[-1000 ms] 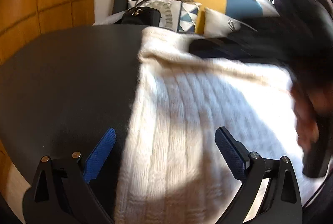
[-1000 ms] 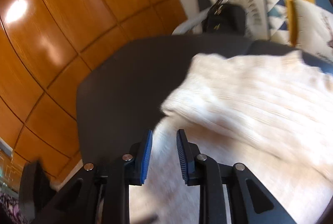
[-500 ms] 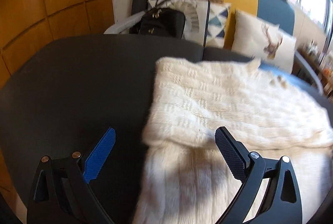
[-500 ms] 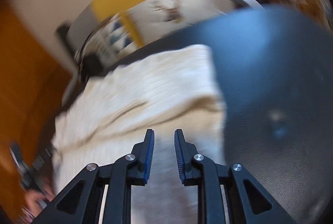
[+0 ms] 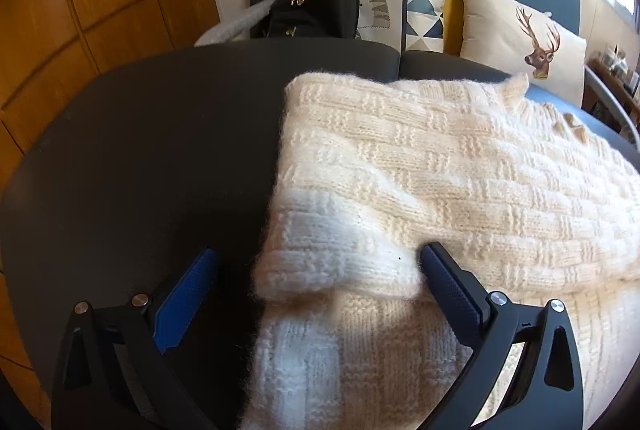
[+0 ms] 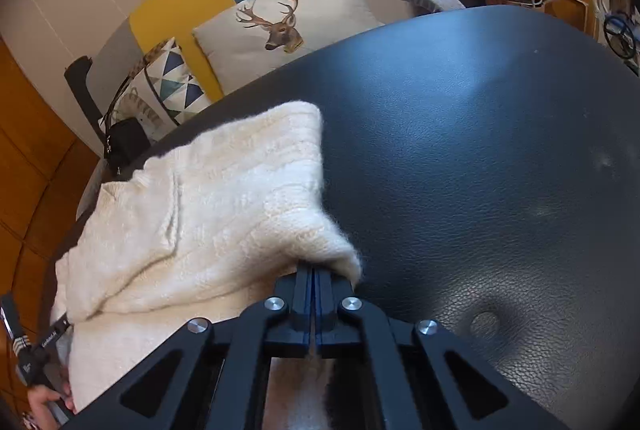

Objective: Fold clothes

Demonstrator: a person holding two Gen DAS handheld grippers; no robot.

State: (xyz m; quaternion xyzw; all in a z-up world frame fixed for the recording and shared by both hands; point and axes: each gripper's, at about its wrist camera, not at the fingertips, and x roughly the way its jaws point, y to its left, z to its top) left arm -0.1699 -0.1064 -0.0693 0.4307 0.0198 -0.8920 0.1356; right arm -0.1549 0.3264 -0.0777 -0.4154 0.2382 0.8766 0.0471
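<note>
Sweater first: a fluffy cream knitted sweater (image 5: 440, 182) lies folded on the round black leather table (image 5: 140, 158). The left gripper (image 5: 316, 270) stands wide apart around its folded corner, and its blue pads (image 5: 188, 294) squeeze nothing. From the right wrist, the right gripper (image 6: 314, 272) has just closed, clamped tight on the woolly edge of the sweater (image 6: 224, 198). A deer pillow (image 6: 280, 26) sits behind the table (image 6: 480, 150)

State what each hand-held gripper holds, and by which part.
Right hand-held gripper pinches the sweater at its near right corner fold. Left hand-held gripper stands open, holding nothing.
</note>
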